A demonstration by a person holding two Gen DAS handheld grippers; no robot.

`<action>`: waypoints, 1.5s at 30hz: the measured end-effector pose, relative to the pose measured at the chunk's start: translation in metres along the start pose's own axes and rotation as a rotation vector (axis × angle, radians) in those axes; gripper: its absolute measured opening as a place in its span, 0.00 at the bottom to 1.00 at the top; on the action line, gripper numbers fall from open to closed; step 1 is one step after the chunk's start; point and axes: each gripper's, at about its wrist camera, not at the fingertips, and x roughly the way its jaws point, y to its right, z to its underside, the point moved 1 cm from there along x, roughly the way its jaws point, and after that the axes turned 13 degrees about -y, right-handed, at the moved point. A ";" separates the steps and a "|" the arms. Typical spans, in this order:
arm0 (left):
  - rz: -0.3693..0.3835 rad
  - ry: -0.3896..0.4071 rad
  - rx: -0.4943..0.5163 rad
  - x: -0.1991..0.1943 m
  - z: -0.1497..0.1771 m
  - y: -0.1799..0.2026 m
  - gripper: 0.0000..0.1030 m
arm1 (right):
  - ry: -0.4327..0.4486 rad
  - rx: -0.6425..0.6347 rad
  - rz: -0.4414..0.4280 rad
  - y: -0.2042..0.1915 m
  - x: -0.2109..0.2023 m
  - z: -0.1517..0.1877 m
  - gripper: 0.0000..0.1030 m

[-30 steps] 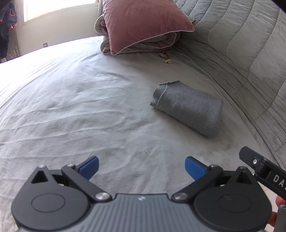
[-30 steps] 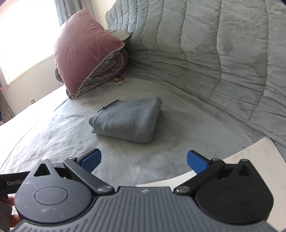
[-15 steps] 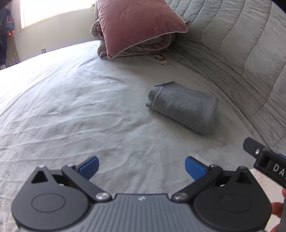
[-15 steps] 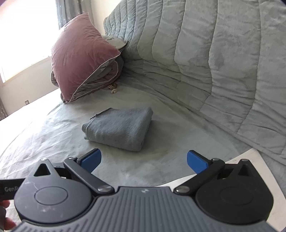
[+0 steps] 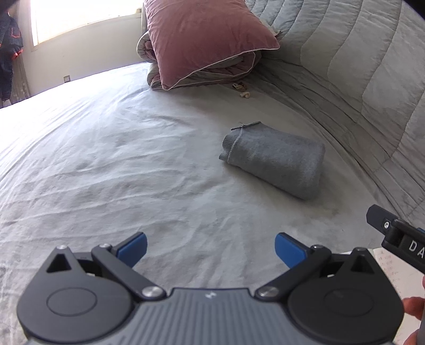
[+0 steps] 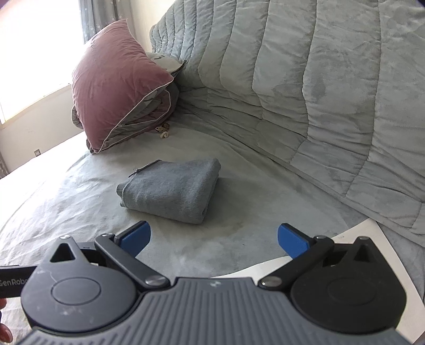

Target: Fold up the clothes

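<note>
A grey garment [image 5: 276, 162] lies folded into a compact bundle on the grey bed sheet [image 5: 111, 169], its ribbed hem toward the left. The right wrist view shows the same folded garment [image 6: 172, 193] just ahead of the fingers. My left gripper [image 5: 209, 248] hovers open over bare sheet, well short and left of the bundle, nothing between its blue pads [image 5: 132, 248]. My right gripper [image 6: 213, 237] is open too, empty, a short way in front of the bundle. Part of the right gripper's body [image 5: 398, 241] shows at the left view's right edge.
A mauve pillow [image 5: 204, 39] rests on a rolled quilt at the bed's head. A quilted grey cover [image 6: 318, 93] rises along the right side. A small beige object [image 5: 243, 91] lies near the pillow. White paper [image 6: 372, 265] sits at the bed's near edge. A window [image 5: 79, 16] is behind.
Both grippers have drawn back slightly from the folded garment and stayed open. The bundle has not moved on the sheet.
</note>
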 end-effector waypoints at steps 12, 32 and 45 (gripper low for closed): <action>-0.019 -0.021 0.004 -0.006 0.001 -0.008 0.99 | -0.016 -0.019 -0.027 -0.006 -0.004 0.001 1.00; -0.021 -0.035 0.017 -0.011 0.007 -0.024 1.00 | -0.023 -0.064 -0.021 -0.030 -0.004 0.003 1.00; -0.037 -0.021 0.004 -0.045 0.021 -0.082 0.99 | -0.036 -0.165 -0.064 -0.078 -0.031 0.011 1.00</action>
